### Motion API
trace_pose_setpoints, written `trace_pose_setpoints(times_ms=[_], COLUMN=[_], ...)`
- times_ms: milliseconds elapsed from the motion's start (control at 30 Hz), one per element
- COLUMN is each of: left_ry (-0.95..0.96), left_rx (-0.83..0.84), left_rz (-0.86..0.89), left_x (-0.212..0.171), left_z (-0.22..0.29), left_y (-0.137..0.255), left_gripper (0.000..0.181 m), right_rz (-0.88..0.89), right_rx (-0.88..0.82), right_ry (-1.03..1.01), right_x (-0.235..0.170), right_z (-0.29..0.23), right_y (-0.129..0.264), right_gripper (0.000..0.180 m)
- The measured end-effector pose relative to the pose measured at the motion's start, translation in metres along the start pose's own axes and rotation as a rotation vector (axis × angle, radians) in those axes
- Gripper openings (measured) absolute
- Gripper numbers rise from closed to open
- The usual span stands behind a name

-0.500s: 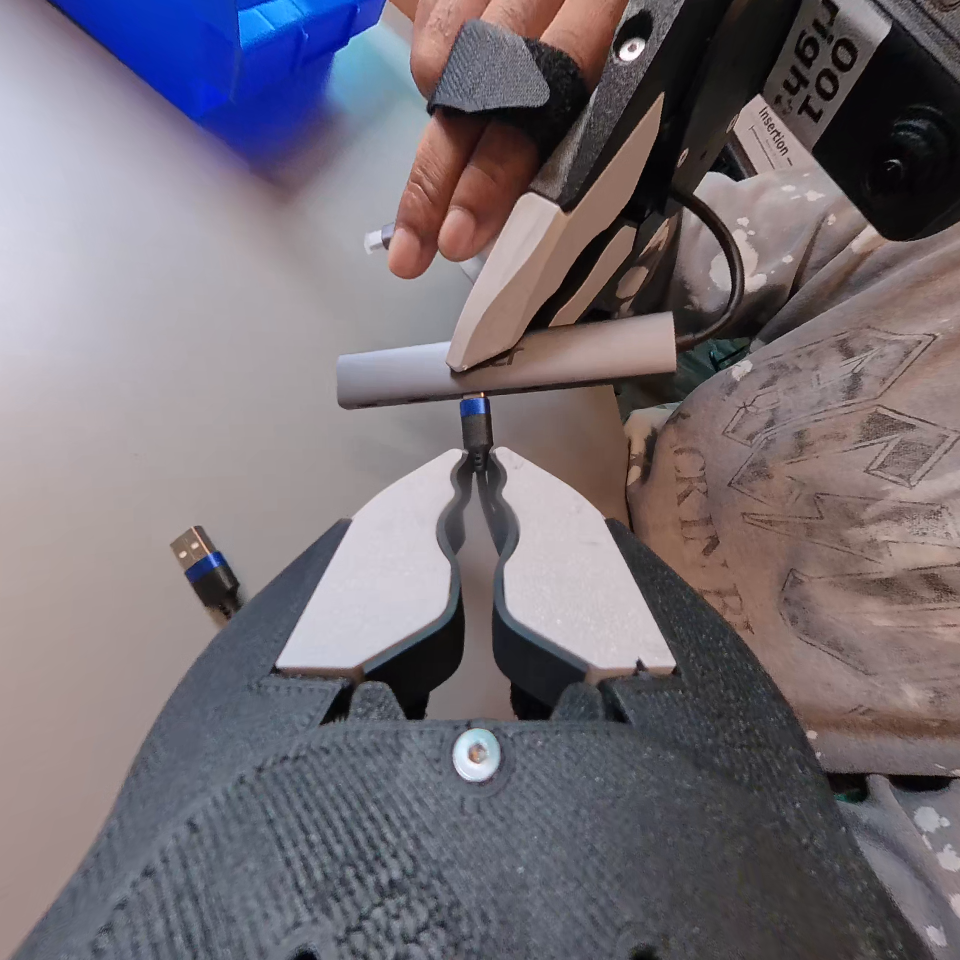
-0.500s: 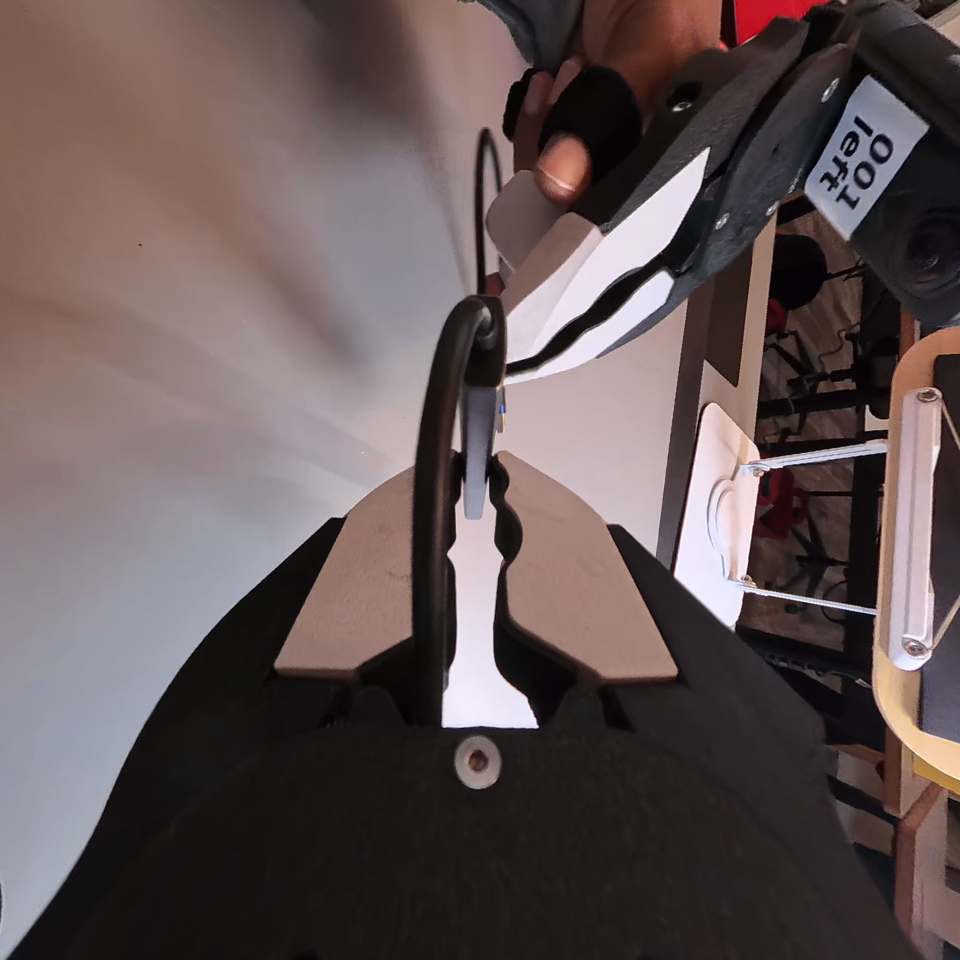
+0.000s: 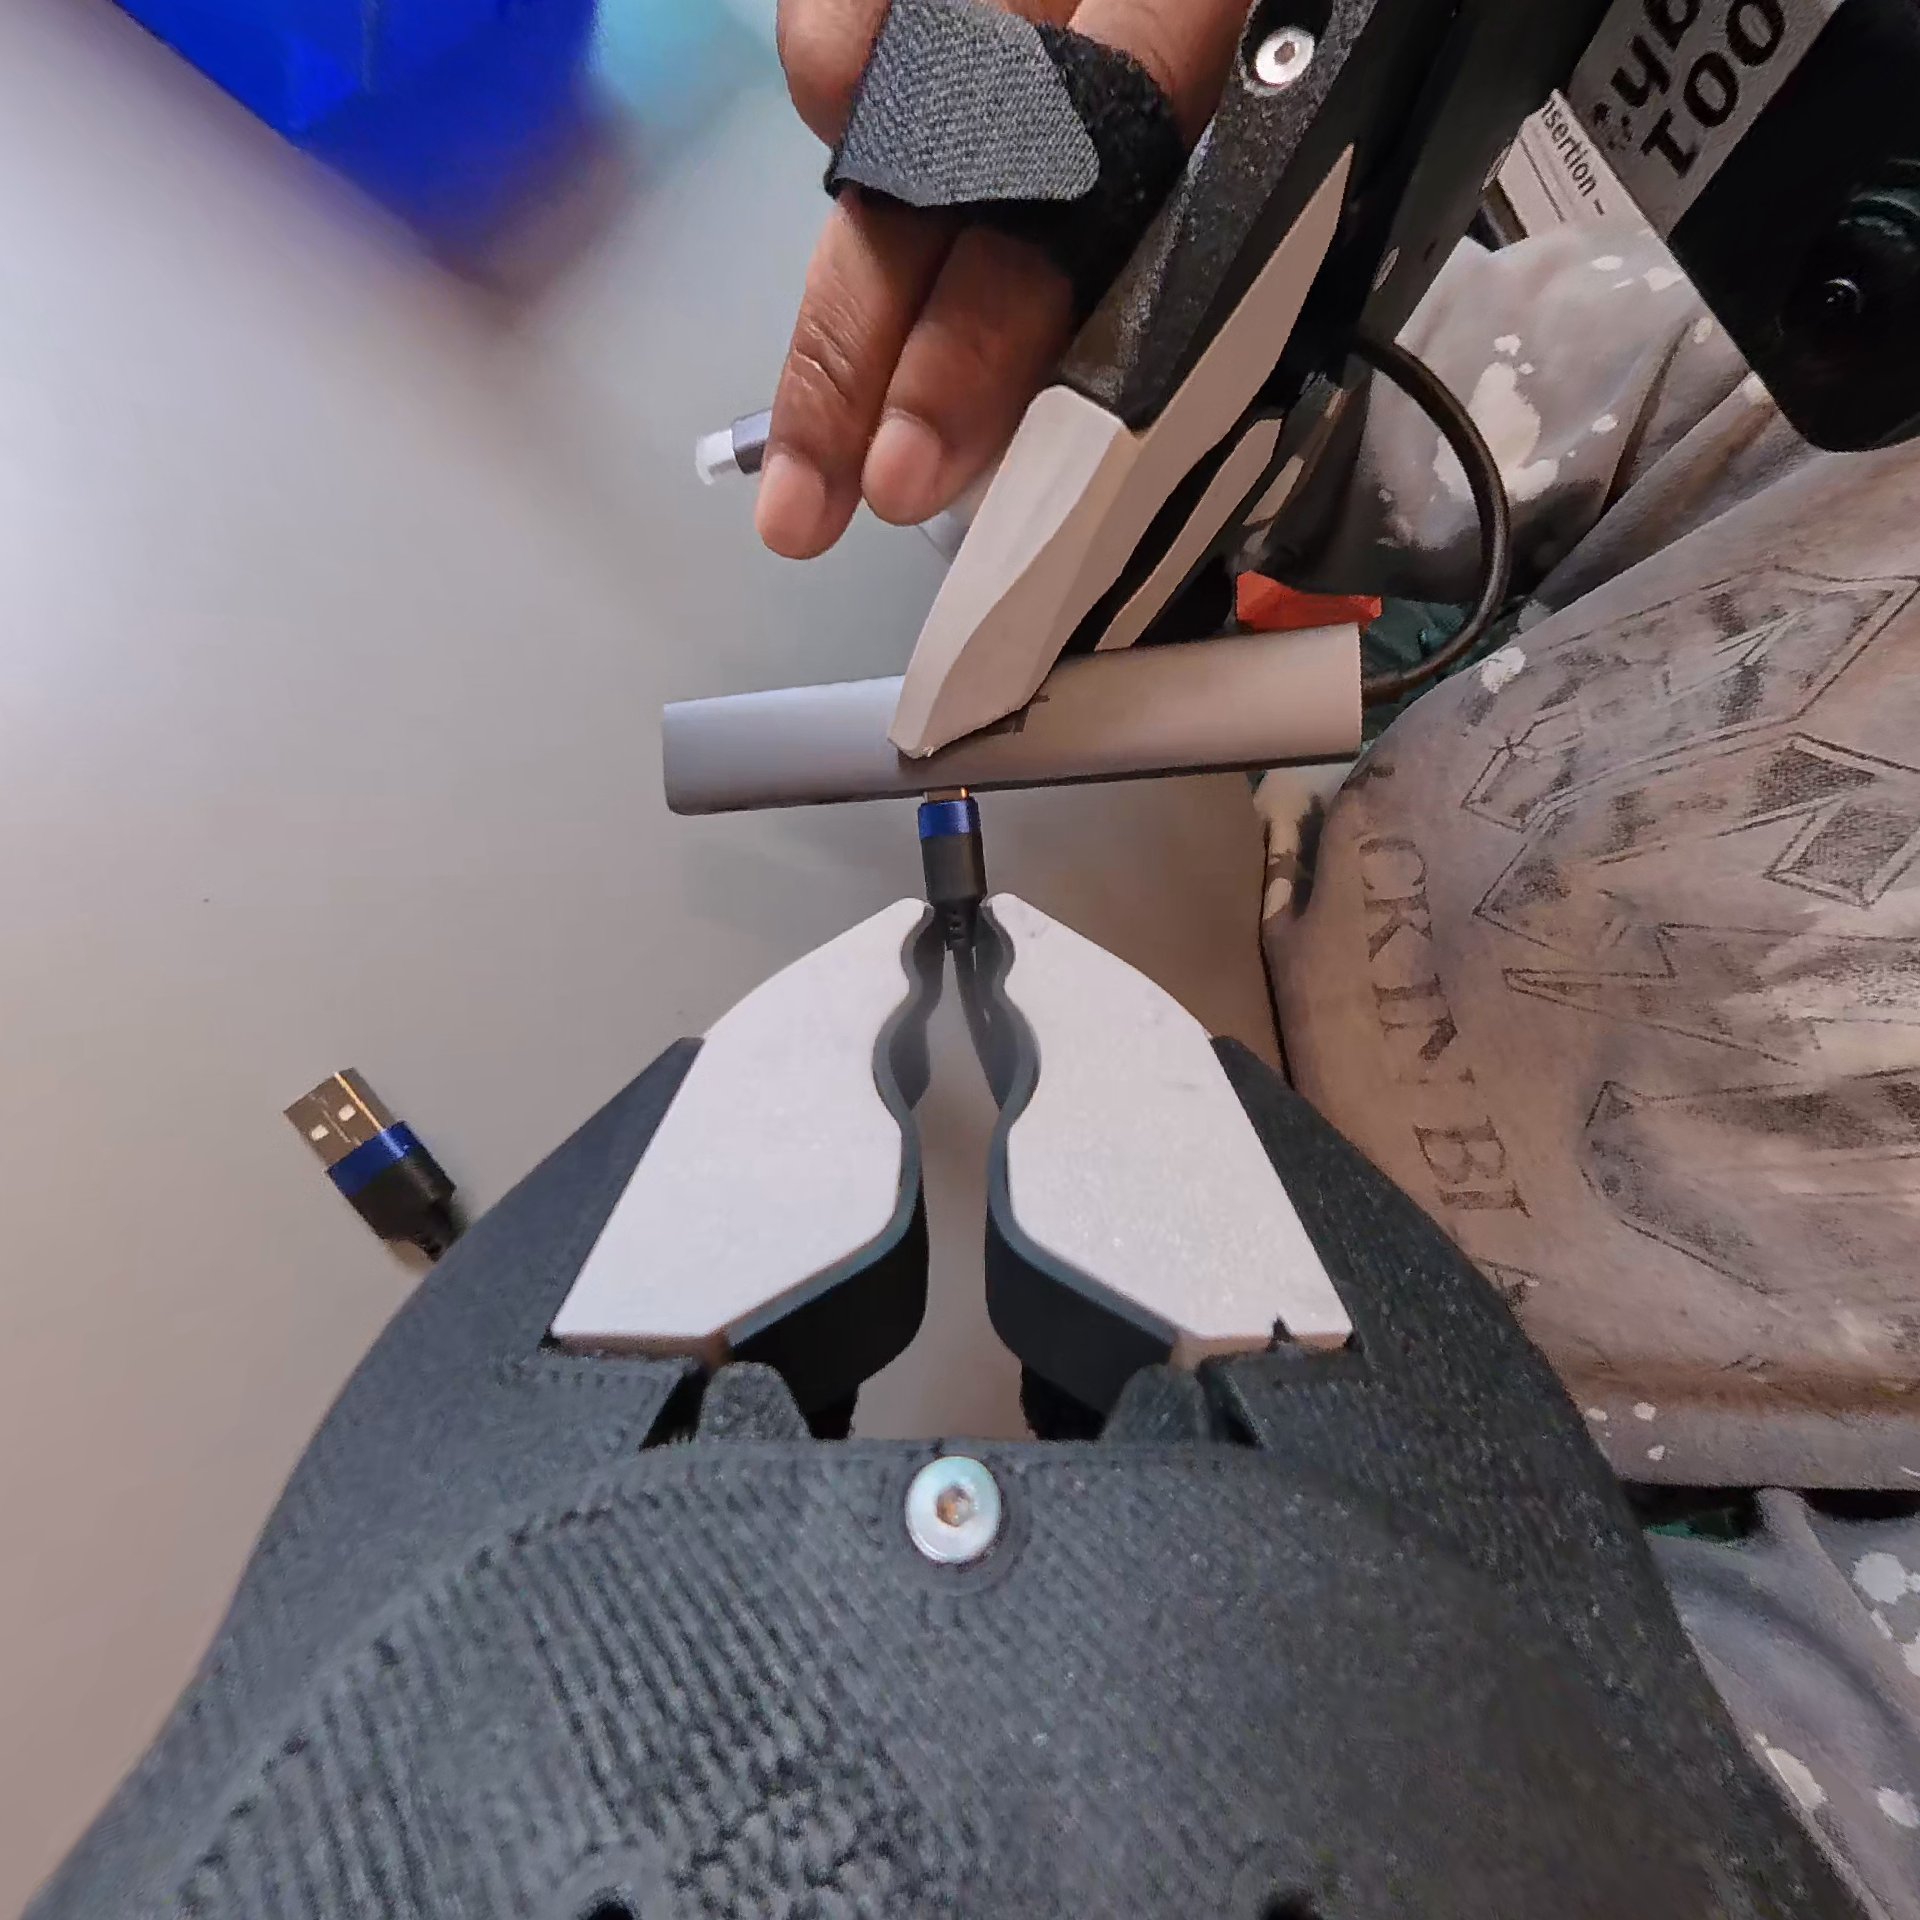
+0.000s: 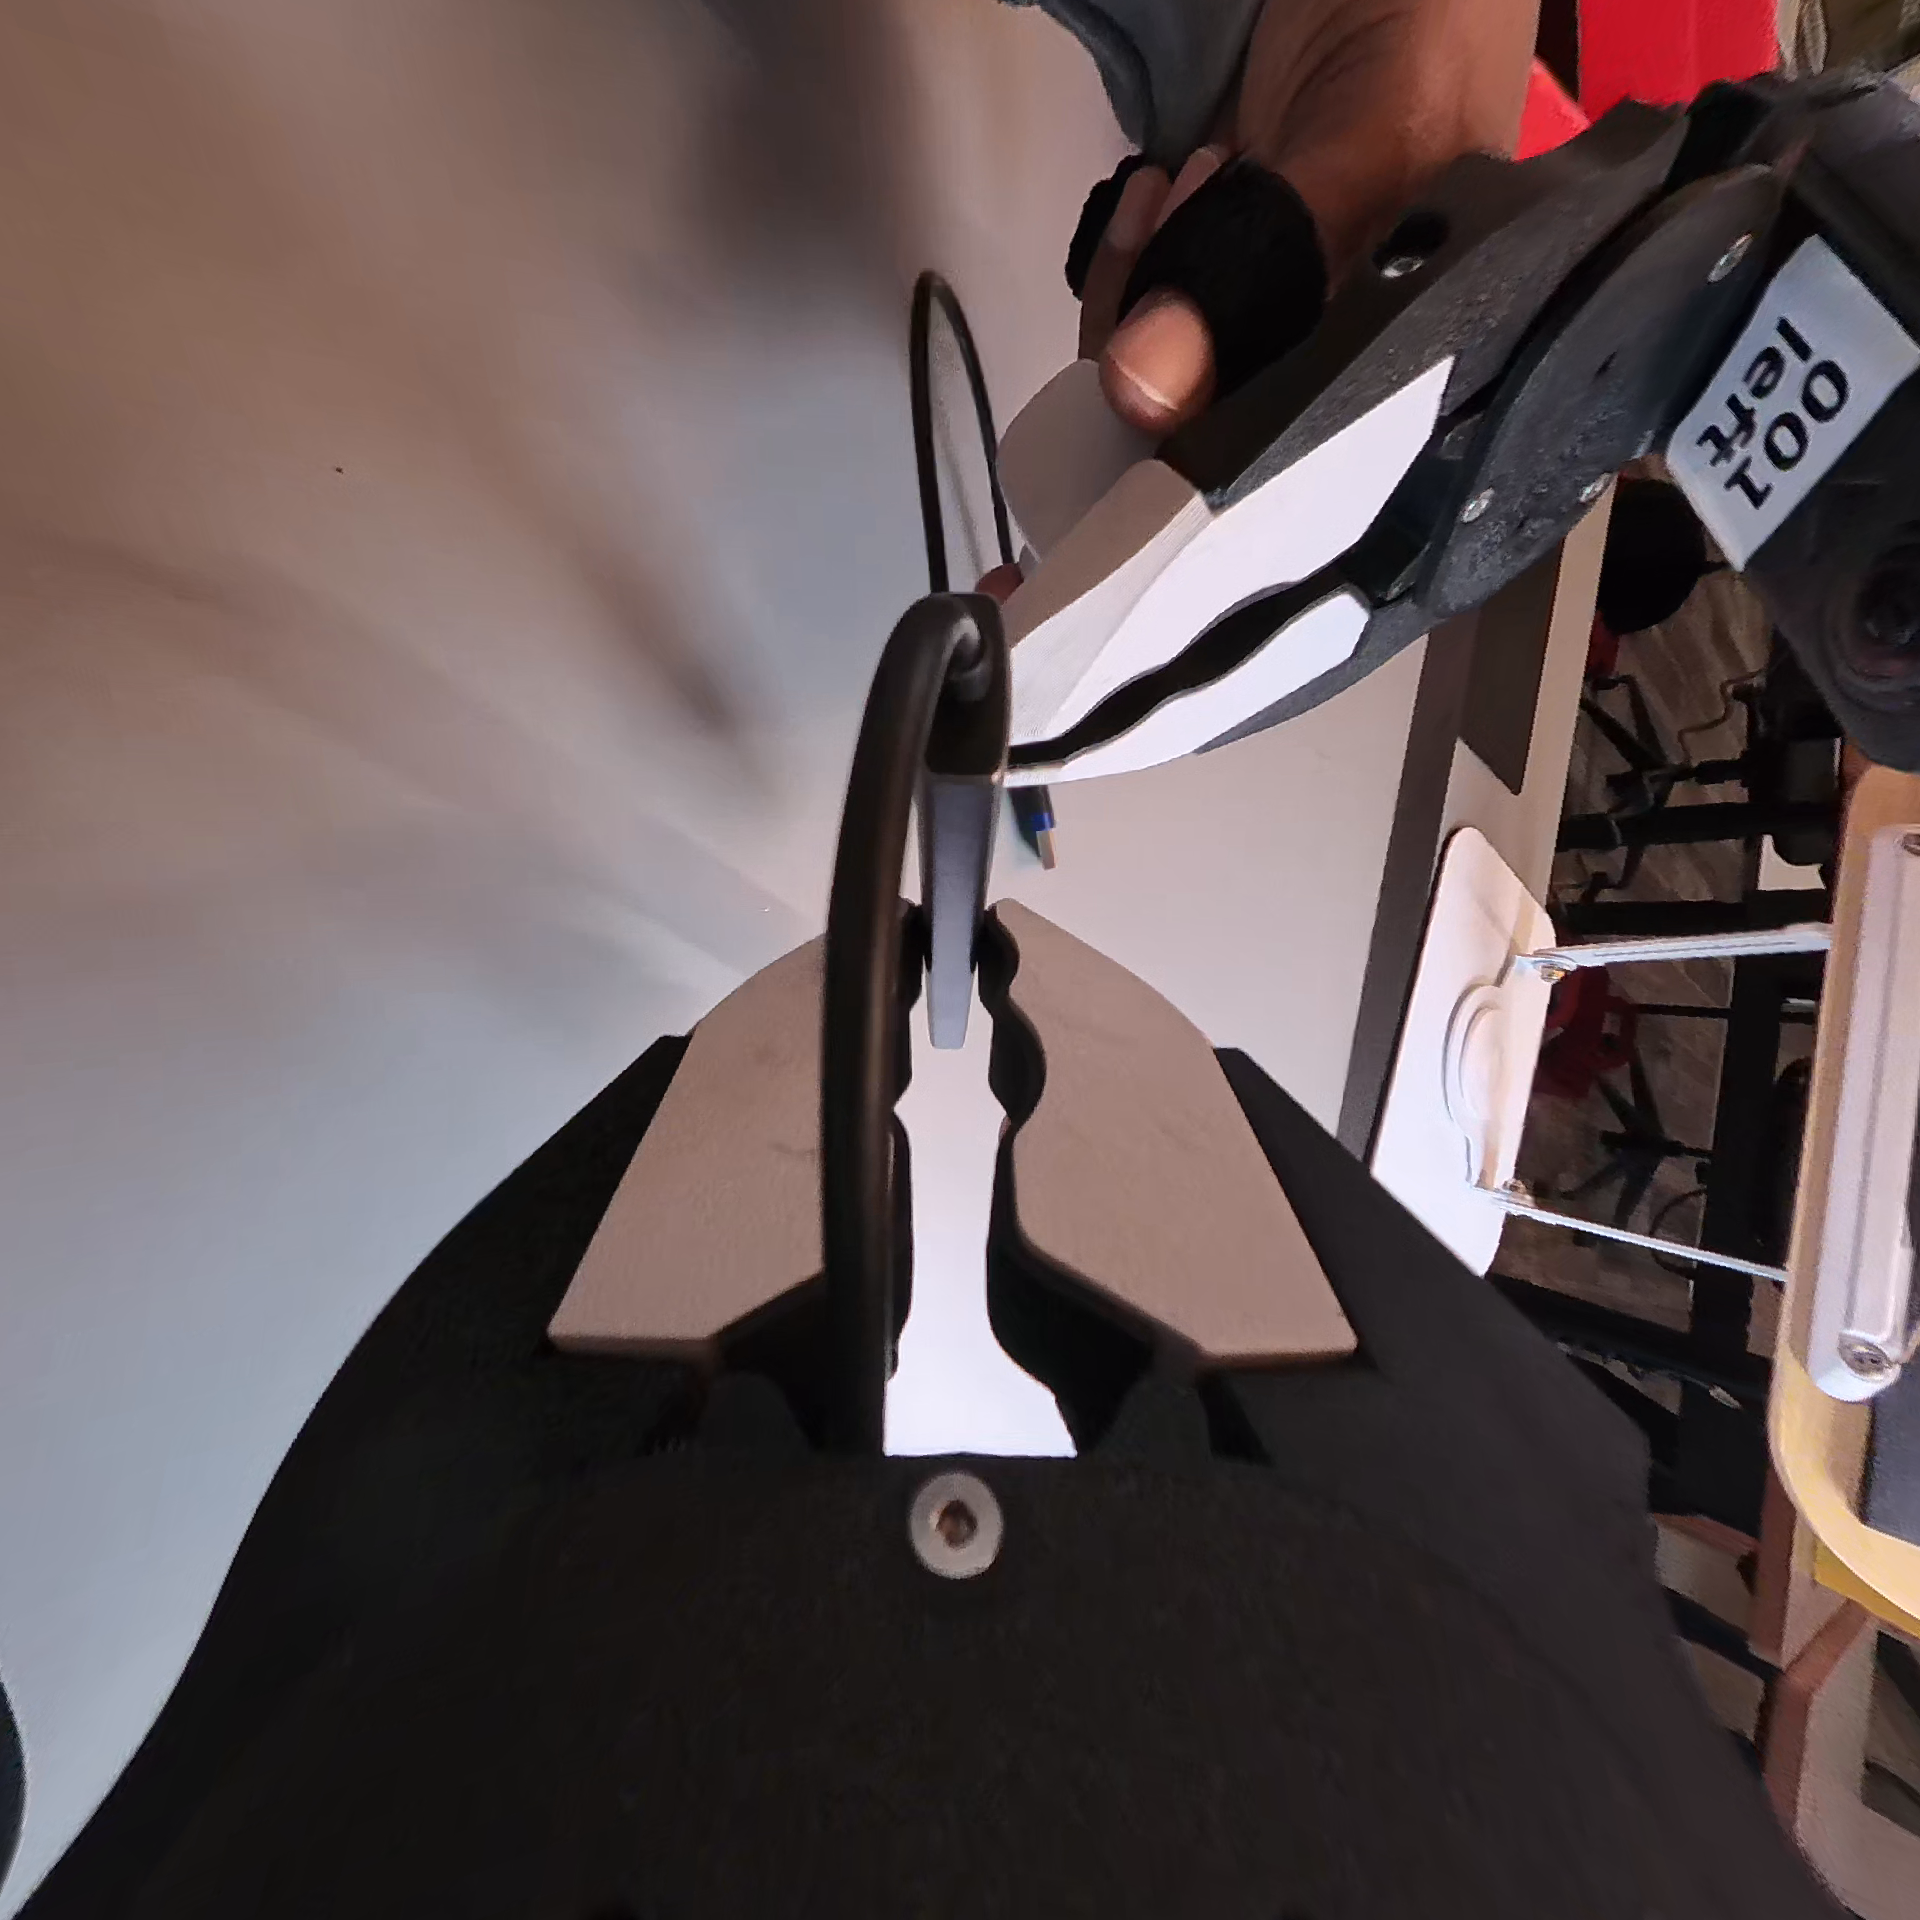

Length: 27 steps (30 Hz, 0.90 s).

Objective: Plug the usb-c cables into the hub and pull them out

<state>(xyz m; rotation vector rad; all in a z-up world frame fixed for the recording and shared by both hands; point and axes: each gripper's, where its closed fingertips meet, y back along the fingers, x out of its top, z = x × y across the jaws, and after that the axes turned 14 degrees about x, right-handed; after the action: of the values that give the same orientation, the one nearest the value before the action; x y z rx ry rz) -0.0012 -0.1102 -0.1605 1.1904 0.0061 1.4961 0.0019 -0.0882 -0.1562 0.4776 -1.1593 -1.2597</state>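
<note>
Left hand-held gripper [image 3: 958, 920]: clenched on the usb-c cable [image 3: 951, 850], tips pinching just behind the plug's black shell.
Cable: plug has a blue ring and points straight ahead of the left tips; its metal end sits at the hub's lower edge, a sliver of metal showing, so not fully seated as far as can be seen.
Hub [image 3: 1018, 732]: grey bar, crosswise just ahead of the left tips, held off the counter [image 3: 312, 675].
Right hand-held gripper [image 4: 954, 935]: grasping the hub edge-on between its tips; the hub's own black lead [image 4: 868, 997] arches back over its left finger.
Left wrist view: the right hand-held gripper comes in from upper right, tips on the hub's middle; a hand [image 3: 914, 343] with a black strap is on it.
USB-A plug [image 3: 364, 1153]: blue-ringed, on the counter to the left of the left gripper, well apart from the hub.
Other plug [image 3: 732, 457]: small, grey, on the counter beyond the hub, partly hidden by the hand.
Blue bin [image 3: 416, 114]: far ahead-left, blurred.
</note>
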Motion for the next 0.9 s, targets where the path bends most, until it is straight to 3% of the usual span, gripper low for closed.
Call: trace_pose_setpoints(times_ms=[100, 267, 400, 533, 900], left_ry=[0.006, -0.100, -0.227, -0.261, -0.234], left_rx=[0.022, 0.211, 0.408, 0.464, 0.307], left_rz=[0.026, 0.195, 0.153, 0.082, 0.117], left_x=[0.003, 0.034, 0.034, 0.028, 0.025], left_z=[-0.004, -0.010, -0.015, -0.020, -0.008], left_y=[0.001, 0.027, 0.036, 0.029, 0.024], left_gripper=[0.006, 0.017, 0.021, 0.018, 0.008], right_rz=[0.036, 0.407, 0.578, 0.623, 0.702], right_rx=[-0.016, 0.070, 0.184, 0.283, 0.385], right_ry=[-0.064, -0.415, -0.618, -0.702, -0.785], right_x=[-0.004, -0.012, -0.017, -0.011, 0.005], right_z=[0.005, 0.022, 0.026, 0.021, 0.018], right_y=[0.001, 0.013, 0.015, 0.009, 0.012], right_gripper=[0.010, 0.010, 0.010, 0.010, 0.009])
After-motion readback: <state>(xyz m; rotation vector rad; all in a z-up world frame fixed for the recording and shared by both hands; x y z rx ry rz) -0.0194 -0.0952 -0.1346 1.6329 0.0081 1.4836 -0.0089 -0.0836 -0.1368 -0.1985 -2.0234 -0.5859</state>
